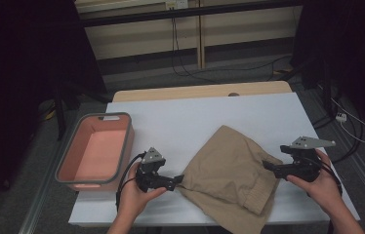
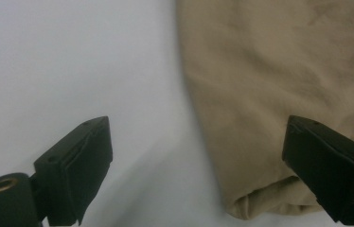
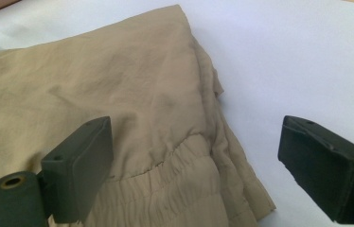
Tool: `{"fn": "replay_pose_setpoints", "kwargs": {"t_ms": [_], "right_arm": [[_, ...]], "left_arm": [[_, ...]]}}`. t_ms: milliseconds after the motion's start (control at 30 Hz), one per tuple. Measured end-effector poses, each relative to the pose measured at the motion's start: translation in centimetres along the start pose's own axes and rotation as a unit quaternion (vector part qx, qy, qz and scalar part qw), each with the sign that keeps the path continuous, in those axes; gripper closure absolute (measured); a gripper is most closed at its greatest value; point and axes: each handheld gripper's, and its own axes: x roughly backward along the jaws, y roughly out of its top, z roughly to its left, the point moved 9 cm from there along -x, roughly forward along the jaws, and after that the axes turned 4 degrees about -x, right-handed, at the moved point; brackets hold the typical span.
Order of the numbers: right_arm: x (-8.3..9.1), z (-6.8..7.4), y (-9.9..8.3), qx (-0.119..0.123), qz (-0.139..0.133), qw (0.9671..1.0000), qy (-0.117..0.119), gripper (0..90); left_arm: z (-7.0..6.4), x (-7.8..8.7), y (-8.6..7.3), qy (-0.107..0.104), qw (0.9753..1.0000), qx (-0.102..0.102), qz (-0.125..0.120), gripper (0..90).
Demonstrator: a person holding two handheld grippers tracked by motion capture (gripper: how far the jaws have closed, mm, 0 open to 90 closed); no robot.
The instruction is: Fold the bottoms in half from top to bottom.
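Both grippers spread wide: left gripper [image 1: 178, 181] straddles the rolled corner of the soft, light khaki woven-fabric shorts [image 1: 229, 170], right gripper [image 1: 268, 166] straddles the elasticated waistband edge; limp cloth, so pinch those thicker edges.

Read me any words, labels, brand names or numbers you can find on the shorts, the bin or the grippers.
No text can be read anywhere.
Pink bin: a small white label sits on its far rim, too small and blurred to read.
Tan shorts: no print or tag shows.
Left gripper and right gripper: no markings show.
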Motion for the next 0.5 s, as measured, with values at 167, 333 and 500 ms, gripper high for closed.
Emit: {"fn": "replay_pose_setpoints", "kwargs": {"t_ms": [167,333,500], "right_arm": [[0.0,0.0,0.0,0.0,0.0,1.0,0.001,11.1],[-0.4,0.4,0.2,0.003,0.002,1.0,0.005,11.1],[-0.7,0.7,0.4,0.008,0.001,0.9999,0.008,11.1]], "left_arm": [[-0.5,-0.4,-0.5,0.0,0.9999,-0.011,0.011,12.4],[-0.6,-0.6,-1.1,0.003,0.9997,-0.013,0.021,15.1],[-0.4,-0.7,-1.7,0.013,0.9994,-0.014,0.027,20.6]]}}
